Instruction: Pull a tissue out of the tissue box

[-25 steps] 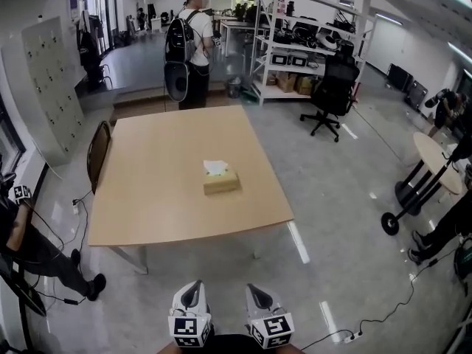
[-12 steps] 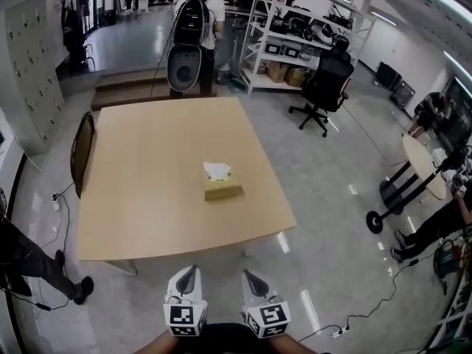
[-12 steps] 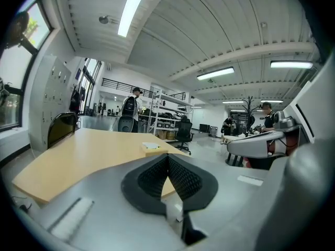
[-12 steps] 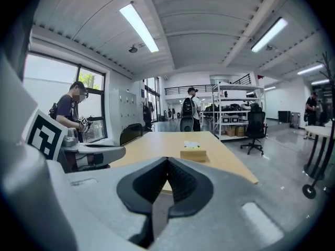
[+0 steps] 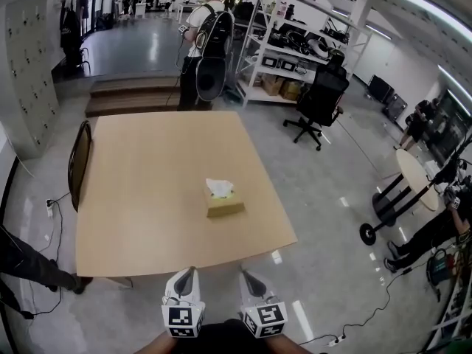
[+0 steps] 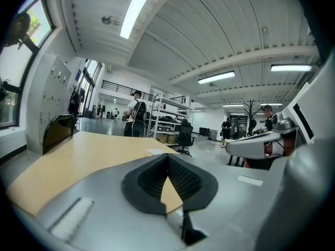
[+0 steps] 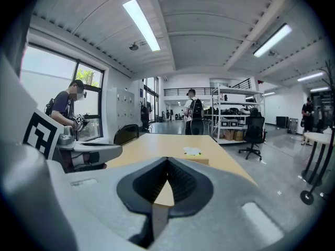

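Both our grippers have come up to the table since a second ago, when a strip of grey floor lay between them and it; now the tips of the left gripper [image 5: 187, 273] and the right gripper [image 5: 243, 276] show at the near edge of the wooden table [image 5: 133, 198], side by side and a little apart. We see the left gripper clenched in its own view, its dark ribbed pads meeting at the tip with nothing between them; the right gripper is clenched the same way, and empty too. The tissue box [image 5: 225, 205] lies flat on the table, right of the middle and in the nearer half, well apart from both grippers; a white tissue [image 5: 219, 187] stands up out of its top. In the right gripper view the box shows beyond the closed jaws, a little to the right. A dark chair [image 5: 77, 164] stands at the table's left side; a person [image 5: 205, 43] with a backpack stands beyond the far edge, near metal shelves [image 5: 287, 43] and a black office chair [image 5: 322, 94].
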Demonstrator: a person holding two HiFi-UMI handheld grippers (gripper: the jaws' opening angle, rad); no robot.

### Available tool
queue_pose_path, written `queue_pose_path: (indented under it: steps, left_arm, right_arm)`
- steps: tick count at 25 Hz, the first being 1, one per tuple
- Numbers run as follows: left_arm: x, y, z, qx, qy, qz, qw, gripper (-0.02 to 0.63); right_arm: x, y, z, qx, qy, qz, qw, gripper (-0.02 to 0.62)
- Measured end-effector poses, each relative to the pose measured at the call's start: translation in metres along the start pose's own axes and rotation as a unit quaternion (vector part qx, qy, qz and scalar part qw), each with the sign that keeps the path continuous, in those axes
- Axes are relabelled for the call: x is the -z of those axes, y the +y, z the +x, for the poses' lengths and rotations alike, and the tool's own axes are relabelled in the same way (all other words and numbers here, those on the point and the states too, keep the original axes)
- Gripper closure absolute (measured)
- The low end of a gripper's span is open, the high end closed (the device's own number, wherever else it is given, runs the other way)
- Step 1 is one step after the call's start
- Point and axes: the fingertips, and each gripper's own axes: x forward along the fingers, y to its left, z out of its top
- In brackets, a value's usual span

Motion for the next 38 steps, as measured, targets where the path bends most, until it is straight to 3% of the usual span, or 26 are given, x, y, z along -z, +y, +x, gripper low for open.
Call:
queue_pose_path:
  steps: [15, 38]
  left_arm:
    - [0.002, 0.056, 0.038, -0.065, 0.007, 0.005, 0.9979, 0.588]
    - [-0.029, 0.072, 0.194, -0.124, 0.037, 0.016, 0.9915, 0.588]
  right_arm:
    - [-0.015, -0.004, 0.082, -0.053, -0.006, -0.001, 0.999, 0.604]
    - [-0.05, -0.122, 0.221, -0.102, 0.016, 0.001, 0.995, 0.604]
